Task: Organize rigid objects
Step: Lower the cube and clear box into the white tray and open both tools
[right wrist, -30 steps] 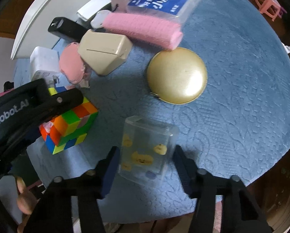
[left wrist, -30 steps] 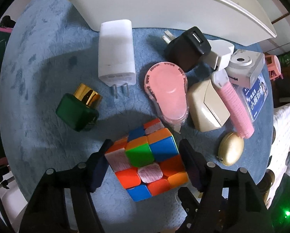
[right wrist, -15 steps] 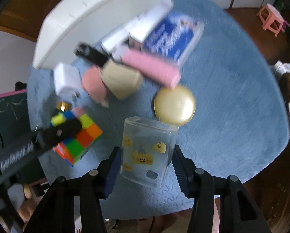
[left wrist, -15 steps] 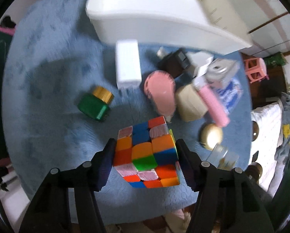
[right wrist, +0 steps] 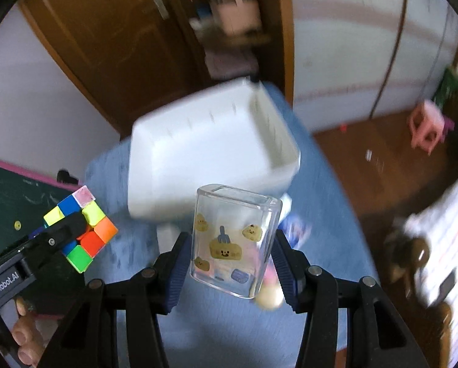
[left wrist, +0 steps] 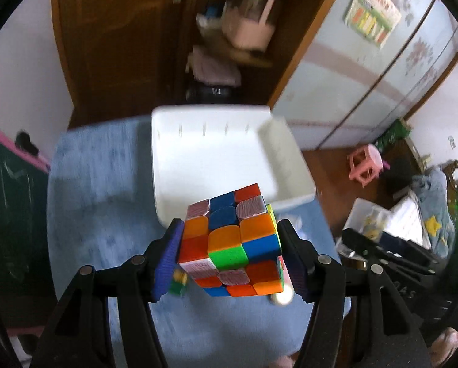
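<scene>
The left tongs [left wrist: 230, 259] are clenched on a puzzle cube [left wrist: 231, 242], which sits squarely between the two ribbed blue pads [left wrist: 165, 263], one pad pressed against each side face, the cube tilted so a corner edge faces the camera. It is held up in the air above the blue tabletop [left wrist: 100, 236], in front of and just short of the near rim of a white bin [left wrist: 216, 156]. Its stickerless tiles show orange, red, blue, green and yellow, and its white tiles look scuffed with pinkish scribble. The right tongs [right wrist: 229, 271] are likewise clenched, on a clear plastic box [right wrist: 233, 240] gripped at its lower sides and standing upright with its open top toward the bin. The box is transparent with rounded corners and carries small cartoon stickers: yellow faces, a blue fork and a small blue label. It too hangs above the tabletop, near the front wall of the bin. In the right wrist view the cube appears at the left, off to the side of the box and well apart from it. Both views are motion-blurred, so the small things on the tabletop under the tongs cannot be made out.
</scene>
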The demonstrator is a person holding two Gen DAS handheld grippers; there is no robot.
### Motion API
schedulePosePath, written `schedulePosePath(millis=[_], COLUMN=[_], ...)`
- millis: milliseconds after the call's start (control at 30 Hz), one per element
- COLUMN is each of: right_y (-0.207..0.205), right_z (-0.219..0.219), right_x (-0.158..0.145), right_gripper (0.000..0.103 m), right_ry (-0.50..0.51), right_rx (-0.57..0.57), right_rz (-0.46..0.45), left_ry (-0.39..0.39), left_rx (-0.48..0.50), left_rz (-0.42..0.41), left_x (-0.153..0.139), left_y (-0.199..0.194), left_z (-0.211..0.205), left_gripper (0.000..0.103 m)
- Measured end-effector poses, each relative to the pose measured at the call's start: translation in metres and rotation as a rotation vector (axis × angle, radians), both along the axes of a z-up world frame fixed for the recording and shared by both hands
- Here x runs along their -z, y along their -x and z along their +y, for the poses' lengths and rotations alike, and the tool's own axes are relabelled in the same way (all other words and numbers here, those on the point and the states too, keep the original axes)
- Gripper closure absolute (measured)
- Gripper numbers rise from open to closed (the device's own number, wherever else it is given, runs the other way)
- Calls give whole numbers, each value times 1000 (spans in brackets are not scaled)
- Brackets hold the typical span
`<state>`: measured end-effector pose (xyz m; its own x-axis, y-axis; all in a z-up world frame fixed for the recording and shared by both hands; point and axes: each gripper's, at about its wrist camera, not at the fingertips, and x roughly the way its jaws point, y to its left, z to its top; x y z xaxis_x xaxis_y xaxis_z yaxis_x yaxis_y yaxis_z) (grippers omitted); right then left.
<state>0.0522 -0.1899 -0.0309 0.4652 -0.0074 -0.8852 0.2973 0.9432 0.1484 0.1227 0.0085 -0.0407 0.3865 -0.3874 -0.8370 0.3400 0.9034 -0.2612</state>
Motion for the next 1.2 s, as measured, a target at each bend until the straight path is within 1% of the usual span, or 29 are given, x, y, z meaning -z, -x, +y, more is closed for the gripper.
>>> schedulePosePath(millis=[33,100,133,233,300,333,400,433,500,600,633,700,800,867,900,933,967,1033,1100,1200], right_y=[-13,-32,-38,-69,-93,-102,-123,-133,-150,-168,-174,-180,-186,-189,-190,-190,-190,-188,-186,-180], right_z=[-2,-9,-13,-25,-33,-39,-42,-44,-50,-54,-54,-54,-55,-54,-53,-51,-47,-45,-45,-45], right_x=[-9,-19,-22,-19,-4,5,28,40,68,116,135,159,186,198,200,200,200,197,193,184], right_gripper=[50,50,50,50,50,50,50,50,50,49,49,49,49,48,47,46,39,31,30,30], right_ry=[37,83,94,107,97,86,72,65,46,27,31,32,21,31,69,91,94,89,92,95], right_rx=[-12,-29,-41,-77,-106,-122,-153,-166,-198,-246,-259,-285,-316,-333,-338,-358,-386,-407,-416,-430], right_rz=[-22,-43,-50,-47,-27,-10,31,55,110,201,236,282,341,368,362,348,341,328,313,297], left_ry=[8,13,23,49,40,25,11,2,-8,-47,-58,-91,-117,-125,-125,-130,-136,-154,-168,-166], left_rx=[-10,-35,-49,-95,-131,-148,-169,-181,-191,-208,-212,-221,-225,-215,-204,-196,-190,-179,-178,-186], left_rz=[-24,-48,-58,-56,-49,-39,9,47,105,182,199,241,270,284,298,309,312,312,311,294], left_x=[-5,-5,-3,11,24,35,57,75,99,138,147,167,186,191,194,196,195,191,186,170], left_y=[-10,-20,-31,-54,-69,-77,-92,-103,-113,-129,-131,-137,-140,-143,-144,-145,-145,-143,-140,-133], left_z=[-4,-6,-10,-15,-22,-26,-35,-40,-47,-59,-62,-68,-72,-77,-77,-79,-80,-82,-81,-73], left_gripper=[38,38,38,38,38,38,38,38,38,38,38,38,39,35,31,23,21,21,21,21])
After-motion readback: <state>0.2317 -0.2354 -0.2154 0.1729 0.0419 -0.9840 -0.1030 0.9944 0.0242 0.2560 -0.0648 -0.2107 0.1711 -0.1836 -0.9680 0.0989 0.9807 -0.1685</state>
